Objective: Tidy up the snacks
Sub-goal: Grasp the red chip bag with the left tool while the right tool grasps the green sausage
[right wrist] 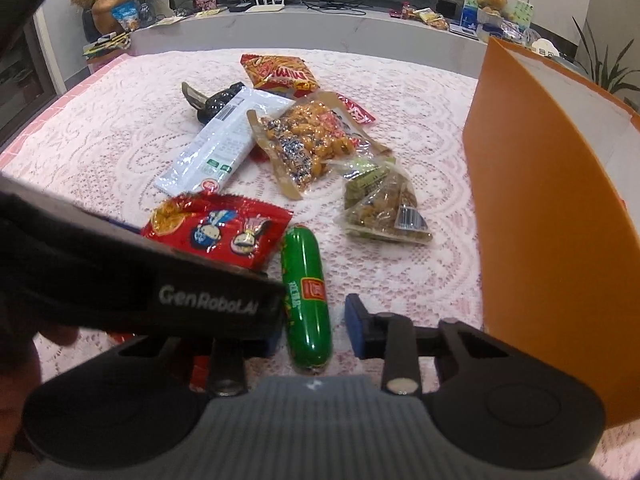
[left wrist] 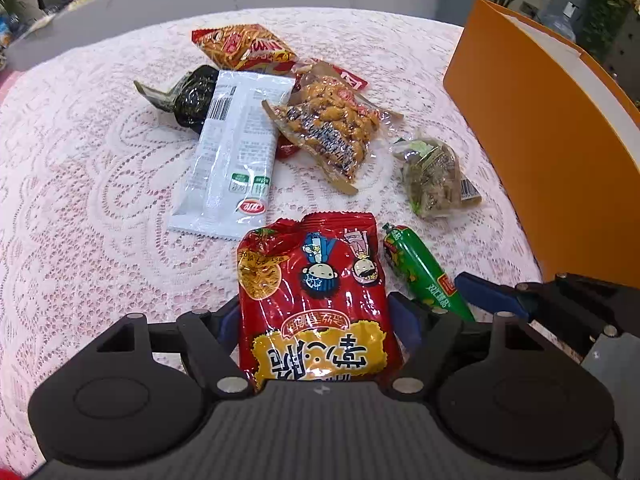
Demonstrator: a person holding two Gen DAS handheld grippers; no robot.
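Observation:
A red noodle-snack bag (left wrist: pixel 316 292) lies on the pink lace tablecloth (left wrist: pixel 80 200). My left gripper (left wrist: pixel 316 320) is open wide around the bag, its blue pads close along both sides. Just right of the bag lies a green sausage (right wrist: pixel 308 300). My right gripper (right wrist: pixel 310 332) straddles its near end. A sliver of cloth shows between the sausage and the right-hand pad (right wrist: pixel 356 328), and the other pad is mostly hidden under the left gripper's black housing (right wrist: pixel 180 292). In the left wrist view a blue finger (left wrist: pixel 488 292) of the right gripper shows beside the sausage (left wrist: pixel 424 276).
Farther back lie a white packet (left wrist: pixel 232 152), a peanut bag (left wrist: pixel 332 128), a clear bag of greenish snacks (left wrist: pixel 436 176), a red stick-snack bag (left wrist: pixel 244 46) and a black packet (left wrist: pixel 192 96). A tall orange box (right wrist: pixel 552 220) stands open at the right edge.

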